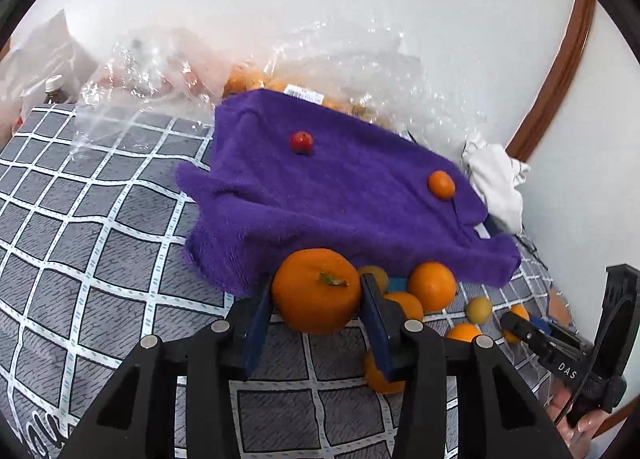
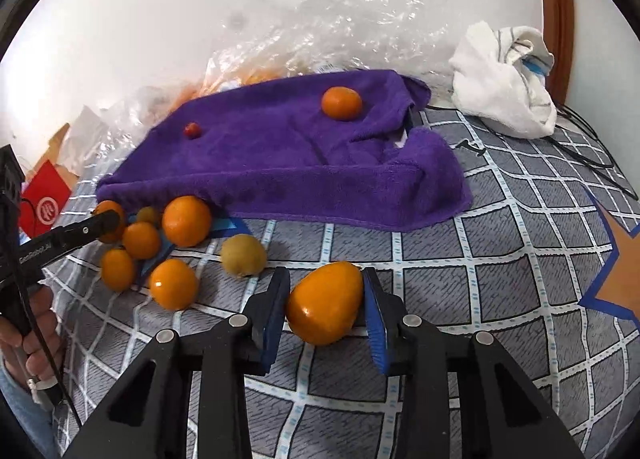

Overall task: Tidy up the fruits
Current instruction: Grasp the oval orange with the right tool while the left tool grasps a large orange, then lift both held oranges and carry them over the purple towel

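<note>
1. Left gripper [image 1: 318,291] pinches a stemmed orange [image 1: 316,290] between its jaws, just before the purple towel [image 1: 340,195];
2. Right gripper [image 2: 326,309] clamps an egg-shaped orange fruit [image 2: 325,303] above the checked bedspread [image 2: 500,259]; loose fruits [image 2: 160,247] nearby.

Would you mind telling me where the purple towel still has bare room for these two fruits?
The purple terry towel is bare between the small red fruit and the small orange mandarin, and along its front edge. The checked grey bedsheet right of it is bare too. The loose fruit cluster is crowded.
</note>
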{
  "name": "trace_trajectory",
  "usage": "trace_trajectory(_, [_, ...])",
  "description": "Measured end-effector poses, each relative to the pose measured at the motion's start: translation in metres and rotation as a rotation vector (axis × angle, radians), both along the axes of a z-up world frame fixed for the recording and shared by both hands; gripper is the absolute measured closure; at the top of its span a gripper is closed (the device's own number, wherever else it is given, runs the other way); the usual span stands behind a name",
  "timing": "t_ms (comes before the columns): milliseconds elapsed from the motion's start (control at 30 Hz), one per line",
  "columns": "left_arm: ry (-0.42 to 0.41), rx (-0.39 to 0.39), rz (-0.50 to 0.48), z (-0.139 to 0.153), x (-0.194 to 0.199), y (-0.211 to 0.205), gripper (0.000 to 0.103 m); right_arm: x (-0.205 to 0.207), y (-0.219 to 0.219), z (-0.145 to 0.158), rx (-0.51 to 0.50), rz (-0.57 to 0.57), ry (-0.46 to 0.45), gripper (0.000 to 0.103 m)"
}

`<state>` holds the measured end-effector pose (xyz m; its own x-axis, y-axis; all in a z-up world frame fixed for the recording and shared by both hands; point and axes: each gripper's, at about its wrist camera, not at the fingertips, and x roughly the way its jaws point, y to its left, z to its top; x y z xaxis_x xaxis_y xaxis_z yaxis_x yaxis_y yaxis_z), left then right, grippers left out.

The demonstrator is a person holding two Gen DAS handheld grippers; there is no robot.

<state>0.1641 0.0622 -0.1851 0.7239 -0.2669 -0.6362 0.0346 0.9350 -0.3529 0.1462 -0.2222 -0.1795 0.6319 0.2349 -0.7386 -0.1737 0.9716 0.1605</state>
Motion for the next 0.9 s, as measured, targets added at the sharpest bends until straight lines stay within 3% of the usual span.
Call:
trace_trajectory(267, [-0.018, -0.022, 0.019, 0.001, -0.001, 0.005, 0.062, -0.002, -0.007, 0.001, 0.024, -0.045, -0.011, 0.068])
trace_trajectory(433, [-0.017, -0.027, 0.023, 0.001, -0.004, 0.006, 0.062, 0.002, -0.004, -0.004, 0.016, -0.020, 0.027, 0.068])
trace_trajectory(667, [-0.023, -0.033, 0.026, 0.002, -0.005, 0.008, 0.062, 0.000, 0.018, -0.006, -0.140, 0.001, 0.029, 0.062])
trace_trajectory(767, [-0.019, -0.036, 0.030, 0.002, -0.005, 0.009, 0.062, -0.006, 0.026, -0.008, -0.218, -0.007, 0.025, 0.049])
trace_trajectory(900, [-0.022, -0.036, 0.038, 0.002, -0.005, 0.010, 0.062, -0.011, 0.022, -0.008, -0.211, -0.010, 0.024, 0.050])
